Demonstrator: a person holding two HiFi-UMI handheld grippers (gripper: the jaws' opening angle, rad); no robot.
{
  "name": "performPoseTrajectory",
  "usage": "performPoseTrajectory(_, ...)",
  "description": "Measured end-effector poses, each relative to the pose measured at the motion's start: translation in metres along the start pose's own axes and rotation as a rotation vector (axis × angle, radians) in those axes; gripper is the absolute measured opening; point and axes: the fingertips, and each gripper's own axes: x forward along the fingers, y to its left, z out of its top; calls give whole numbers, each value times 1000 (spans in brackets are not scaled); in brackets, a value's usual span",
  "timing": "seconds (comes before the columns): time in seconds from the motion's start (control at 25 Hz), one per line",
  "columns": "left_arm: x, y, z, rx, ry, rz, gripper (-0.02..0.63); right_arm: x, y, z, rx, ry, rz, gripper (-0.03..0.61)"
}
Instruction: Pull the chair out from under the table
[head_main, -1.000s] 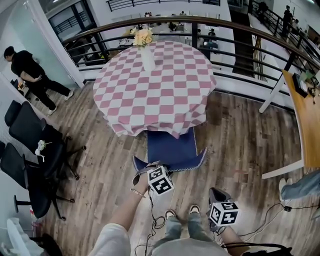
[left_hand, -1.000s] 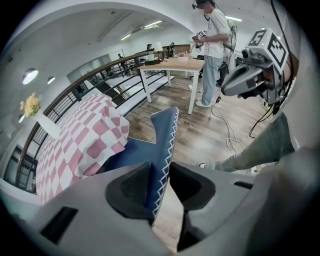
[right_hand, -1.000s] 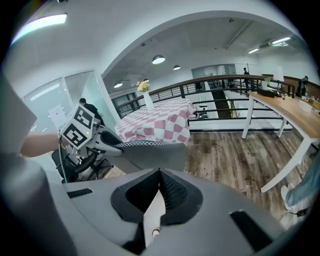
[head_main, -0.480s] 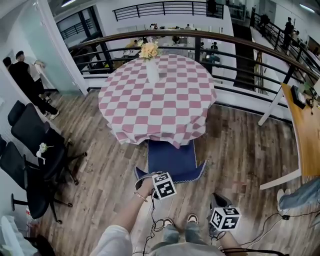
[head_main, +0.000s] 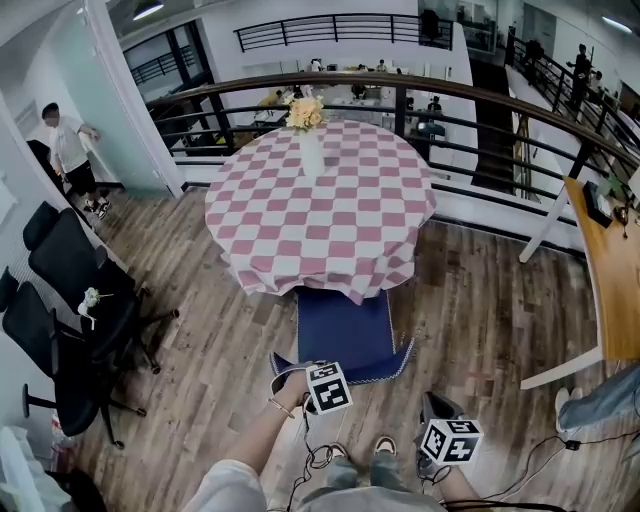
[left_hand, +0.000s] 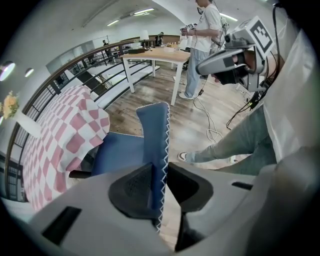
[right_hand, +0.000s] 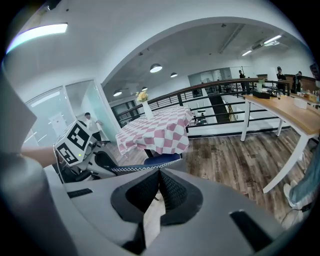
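Blue chair (head_main: 345, 330) back gripped in closing left tool (left_hand: 160, 176), pointing steeply down, right tool (right_hand: 159, 173) jaws together, empty.

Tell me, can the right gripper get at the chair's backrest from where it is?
Probably yes: the right gripper, shut, hangs near the right end of the backrest, with only floor between them.

Left gripper (left_hand: 159, 176) jaws closing on chair back (left_hand: 152, 130), right gripper (right_hand: 159, 186) jaws apparently together
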Motion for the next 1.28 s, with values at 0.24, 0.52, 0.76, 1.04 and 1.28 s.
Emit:
performPoseTrajectory(0.24,-2,-19,-5,0,1,0,89,0,4,5,-6,-10,18,17)
performPoseTrajectory(0.52,-4,-44,-11,8,7,-20,89,1,16,7,-22,-9,50,17)
performPoseTrajectory(0.76,-6,-61,-11,28,23,-35,87,3,23,10,-39,-7,71,17)
performPoseTrajectory(1.04,-9,-80,-15,38,19,-47,87,2,28,5,-47,2,83,17)
performPoseTrajectory(1.28,-14,-96,-17,41,5,-58,84,3,37,6,-60,6,104,17)
